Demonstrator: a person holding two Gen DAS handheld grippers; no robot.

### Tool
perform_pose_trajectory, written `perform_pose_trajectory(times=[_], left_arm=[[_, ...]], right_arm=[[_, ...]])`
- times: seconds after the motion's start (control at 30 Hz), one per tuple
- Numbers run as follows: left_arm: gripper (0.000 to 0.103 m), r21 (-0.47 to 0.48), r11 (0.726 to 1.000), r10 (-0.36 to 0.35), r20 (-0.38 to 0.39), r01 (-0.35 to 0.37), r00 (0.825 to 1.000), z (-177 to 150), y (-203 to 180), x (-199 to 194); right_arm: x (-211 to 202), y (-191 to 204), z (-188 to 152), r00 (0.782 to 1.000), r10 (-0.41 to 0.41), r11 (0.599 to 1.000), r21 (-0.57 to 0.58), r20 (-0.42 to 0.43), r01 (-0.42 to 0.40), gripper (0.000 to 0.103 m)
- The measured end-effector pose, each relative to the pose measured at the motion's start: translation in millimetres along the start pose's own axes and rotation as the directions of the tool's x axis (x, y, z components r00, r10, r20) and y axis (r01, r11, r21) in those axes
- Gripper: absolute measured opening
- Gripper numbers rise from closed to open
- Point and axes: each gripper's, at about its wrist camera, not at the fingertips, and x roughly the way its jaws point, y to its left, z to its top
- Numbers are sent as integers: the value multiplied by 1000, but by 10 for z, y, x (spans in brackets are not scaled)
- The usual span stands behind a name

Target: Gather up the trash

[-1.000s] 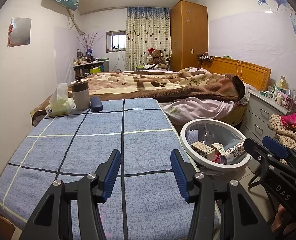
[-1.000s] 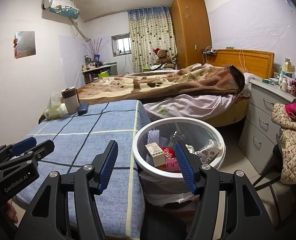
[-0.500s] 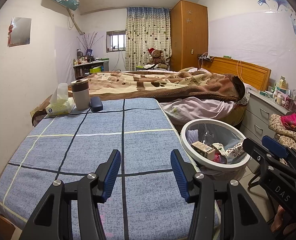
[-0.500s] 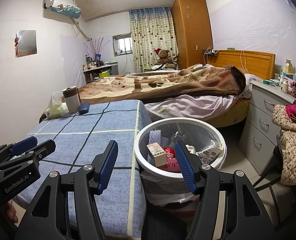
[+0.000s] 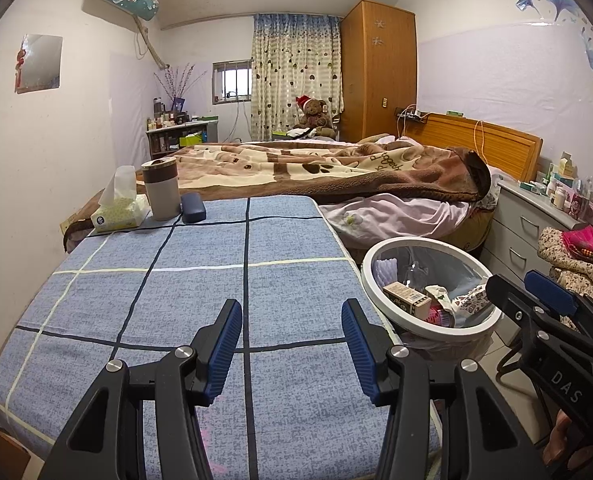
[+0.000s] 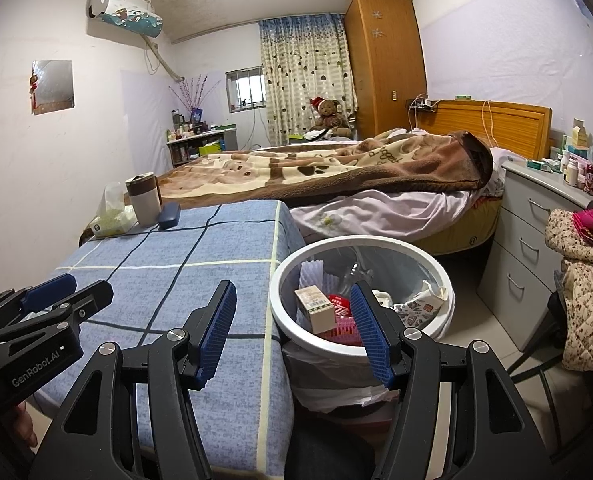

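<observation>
A white round trash bin point(image 6: 436, 270) with a plastic liner stands on the floor right of the blue checked table point(image 5: 200, 288); it also shows in the left wrist view point(image 5: 370, 280). Inside lie a small carton point(image 6: 316, 308), a red item point(image 6: 338, 312) and crumpled wrappers point(image 6: 420, 308). My left gripper point(image 5: 292, 344) is open and empty above the table's front part. My right gripper point(image 6: 292, 332) is open and empty, held over the table's right edge and the bin's near rim.
At the table's far left stand a tissue pack point(image 5: 120, 212), a brown-banded cup point(image 5: 161, 190) and a dark blue case point(image 5: 193, 208). A bed with a brown blanket point(image 5: 336, 172) lies behind. A grey drawer unit point(image 6: 536, 240) and clothes point(image 6: 584, 264) stand right.
The right wrist view has shifted slightly; the bin sits a little lower and to the right. Both grippers stay open and empty.
</observation>
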Motion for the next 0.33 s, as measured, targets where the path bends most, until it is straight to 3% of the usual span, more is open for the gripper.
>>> perform_pose_trajectory(times=[0.33], left_arm=[[52,-1,1000,3,-4,-3,1000,-18,22,7]], right_arm=[[2,7,-1,1000,-1,1000,0,-1,1,61]])
